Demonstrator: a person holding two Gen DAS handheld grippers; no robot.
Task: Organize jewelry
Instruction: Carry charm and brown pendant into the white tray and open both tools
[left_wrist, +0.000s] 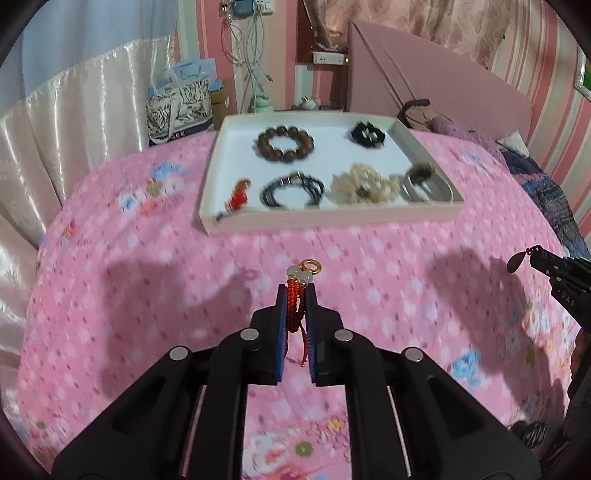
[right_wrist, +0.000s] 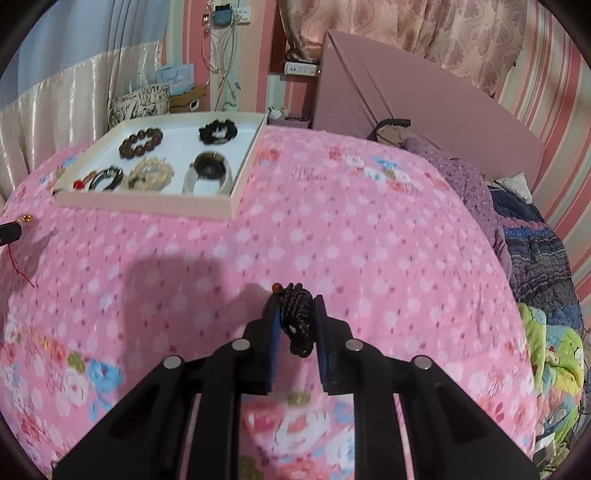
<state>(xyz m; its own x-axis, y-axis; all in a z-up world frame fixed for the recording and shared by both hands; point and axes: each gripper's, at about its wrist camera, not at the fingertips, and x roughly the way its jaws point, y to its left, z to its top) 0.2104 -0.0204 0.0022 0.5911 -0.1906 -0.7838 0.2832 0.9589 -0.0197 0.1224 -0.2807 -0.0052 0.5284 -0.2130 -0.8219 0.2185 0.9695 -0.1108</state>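
Observation:
My left gripper (left_wrist: 297, 291) is shut on a red cord charm (left_wrist: 295, 308) with pale beads and a gold ring (left_wrist: 312, 266) sticking out past the tips, held above the pink bedspread. My right gripper (right_wrist: 295, 301) is shut on a black braided bracelet (right_wrist: 297, 321) with a small orange bead; it shows at the right edge of the left wrist view as the right gripper (left_wrist: 539, 254). Ahead lies a shallow white tray (left_wrist: 328, 219) holding a brown bead bracelet (left_wrist: 284, 142), a black scrunchie (left_wrist: 366, 134), a dark bangle set (left_wrist: 293, 190), a cream piece (left_wrist: 360, 184) and a red charm (left_wrist: 238, 199).
The tray (right_wrist: 147, 208) sits on a bed with a pink flowered bedspread (right_wrist: 369, 240). A pink headboard (right_wrist: 424, 99) and folded clothes (right_wrist: 517, 236) lie to the right. Satin curtain (left_wrist: 66, 125), bags (left_wrist: 177, 107) and hanging cables stand behind the tray.

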